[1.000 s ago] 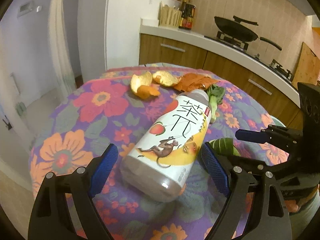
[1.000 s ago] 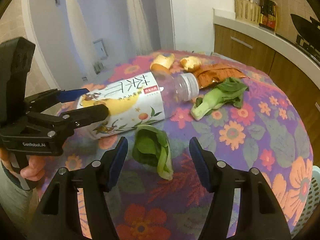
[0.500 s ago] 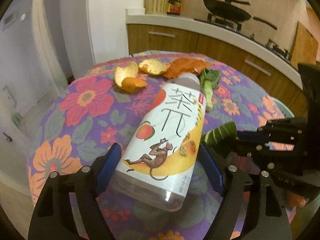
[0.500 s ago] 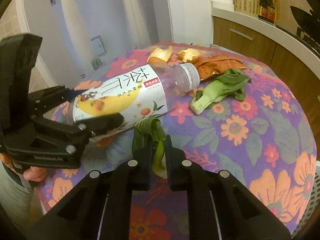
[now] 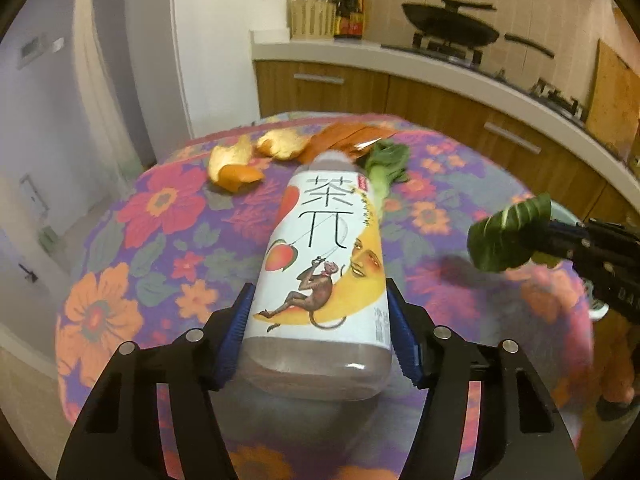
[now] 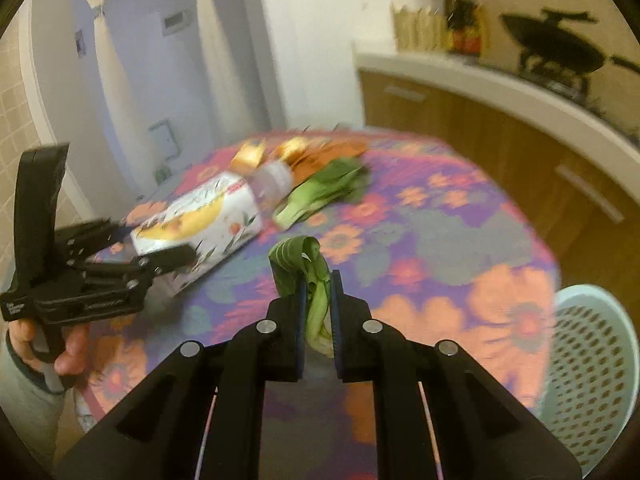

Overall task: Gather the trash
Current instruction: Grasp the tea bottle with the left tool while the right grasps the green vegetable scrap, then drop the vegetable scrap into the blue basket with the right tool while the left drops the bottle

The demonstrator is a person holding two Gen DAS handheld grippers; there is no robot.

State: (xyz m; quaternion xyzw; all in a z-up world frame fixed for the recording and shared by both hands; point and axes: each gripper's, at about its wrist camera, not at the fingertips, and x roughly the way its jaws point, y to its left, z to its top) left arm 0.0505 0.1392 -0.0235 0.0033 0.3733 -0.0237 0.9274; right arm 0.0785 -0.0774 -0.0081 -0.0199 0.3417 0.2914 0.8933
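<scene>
left gripper [image 5: 320, 330] clamps smooth bottle [image 5: 326, 256] (right gripper [image 6: 318, 312]: limp leaf [image 6: 308, 276]).

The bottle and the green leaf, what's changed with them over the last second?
The left gripper closed its jaws on the base end of the bottle, which a second ago lay between open jaws. The right gripper shut on the green leaf and lifted it off the tablecloth. The orange peels, the bok choy and the basket stayed where they were.

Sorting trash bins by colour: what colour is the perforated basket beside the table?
Pale blue basket, clearest in the right wrist view.
</scene>
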